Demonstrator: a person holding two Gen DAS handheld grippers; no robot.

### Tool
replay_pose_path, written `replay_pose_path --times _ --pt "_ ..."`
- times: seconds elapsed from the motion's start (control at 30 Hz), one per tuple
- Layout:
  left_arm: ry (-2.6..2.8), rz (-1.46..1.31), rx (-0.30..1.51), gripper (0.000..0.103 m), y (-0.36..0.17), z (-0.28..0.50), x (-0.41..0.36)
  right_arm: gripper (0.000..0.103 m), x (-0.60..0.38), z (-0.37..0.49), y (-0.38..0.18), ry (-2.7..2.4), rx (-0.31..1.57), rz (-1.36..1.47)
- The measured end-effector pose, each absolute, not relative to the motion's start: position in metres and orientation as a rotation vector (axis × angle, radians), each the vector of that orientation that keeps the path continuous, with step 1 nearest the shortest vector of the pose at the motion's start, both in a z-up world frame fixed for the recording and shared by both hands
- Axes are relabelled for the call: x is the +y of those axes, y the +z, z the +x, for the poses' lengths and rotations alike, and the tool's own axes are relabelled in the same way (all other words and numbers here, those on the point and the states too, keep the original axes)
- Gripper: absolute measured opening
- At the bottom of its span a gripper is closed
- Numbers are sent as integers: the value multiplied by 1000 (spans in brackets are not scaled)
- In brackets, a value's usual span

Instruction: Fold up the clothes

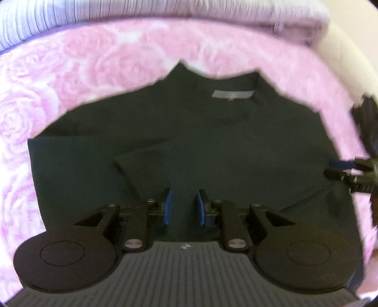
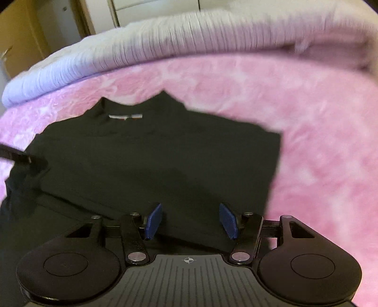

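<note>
My dark shirt (image 1: pixel 200 146) lay flat on the pink rose-patterned bed cover (image 1: pixel 70 70), collar and label (image 1: pixel 232 93) at the far end, both sleeves already folded in. My left gripper (image 1: pixel 183 207) hovered over the near hem, released, jaws a little apart with nothing pinched. My right gripper (image 2: pixel 191 220) hung wider, empty too, above the shirt's right half. Both pointed steeply down. To fold well, I judged I should pinch both hem corners evenly and carry them straight to the collar.

Bedroom: pink rose blanket (image 1: pixel 118 59), wardrobe (image 2: pixel 153 9).
</note>
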State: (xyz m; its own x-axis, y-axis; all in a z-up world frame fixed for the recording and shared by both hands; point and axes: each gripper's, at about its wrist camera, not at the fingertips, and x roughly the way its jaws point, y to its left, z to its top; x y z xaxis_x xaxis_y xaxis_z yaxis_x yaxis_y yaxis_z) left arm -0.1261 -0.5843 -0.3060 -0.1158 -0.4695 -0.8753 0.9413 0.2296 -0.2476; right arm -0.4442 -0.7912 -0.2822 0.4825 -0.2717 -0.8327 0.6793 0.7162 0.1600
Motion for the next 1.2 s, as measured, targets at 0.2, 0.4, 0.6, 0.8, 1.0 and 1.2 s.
replay_pose_path --times 0.2,0.4,0.6,0.8,1.0,1.2 --pt "-1249 602 1131 15 -296 -116 -566 59 -783 -450 -281 -610 1002 448" --pt "-1136 669 1168 27 -278 -123 -526 59 -769 -475 -277 -617 1113 464" --pt "-1102 633 1146 31 -235 -153 -464 59 -744 -502 -251 -604 1132 562" --pt "-1102 789 1090 39 -213 -199 -409 59 -709 -523 -229 -552 1144 625" --pt "-1215 925 1019 41 -208 -224 -365 59 -665 -539 -199 -626 1104 571" --pt "-1428 1072 813 43 -190 -235 -332 59 -598 -538 -162 -782 1036 526"
